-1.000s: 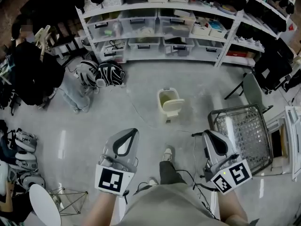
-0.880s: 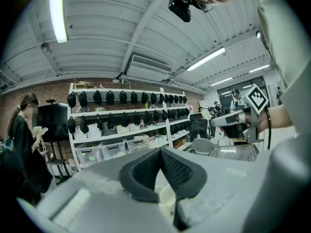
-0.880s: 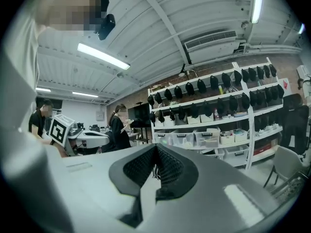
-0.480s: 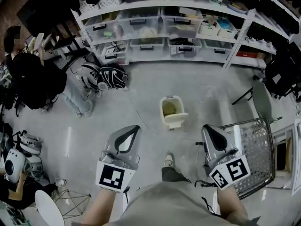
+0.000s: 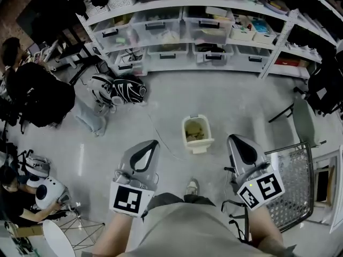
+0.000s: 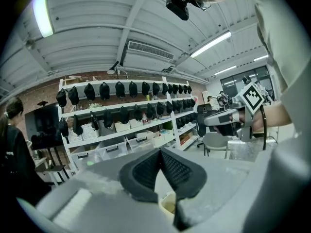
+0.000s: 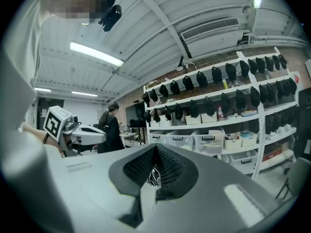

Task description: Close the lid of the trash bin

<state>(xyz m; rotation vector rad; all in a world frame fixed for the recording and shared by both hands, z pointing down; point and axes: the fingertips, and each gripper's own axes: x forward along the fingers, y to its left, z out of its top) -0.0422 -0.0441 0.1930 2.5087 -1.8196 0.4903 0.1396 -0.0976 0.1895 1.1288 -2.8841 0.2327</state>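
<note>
A small cream trash bin (image 5: 195, 132) stands on the grey floor ahead of me, its lid (image 5: 199, 143) flipped open and hanging on the near side. Something yellowish lies inside. My left gripper (image 5: 152, 144) is held low to the bin's left, jaws shut and empty. My right gripper (image 5: 232, 140) sits to the bin's right, also shut on nothing. Both are apart from the bin. In the left gripper view the jaws (image 6: 160, 152) meet at the tip and the bin's rim (image 6: 167, 204) peeks below them. The right gripper view shows its jaws (image 7: 155, 150) closed, with the bin hidden.
Long white shelving (image 5: 203, 33) with clear plastic boxes lines the far side. A wire mesh chair (image 5: 293, 181) stands at my right. Black-and-white bags (image 5: 120, 88) lie at the left, near a person in black (image 5: 35, 92). A thin cable (image 5: 161, 141) crosses the floor.
The view has moved forward: the bin now sits closer and between the two grippers. The mesh chair has slid toward the lower right. Both grippers stay shut.
</note>
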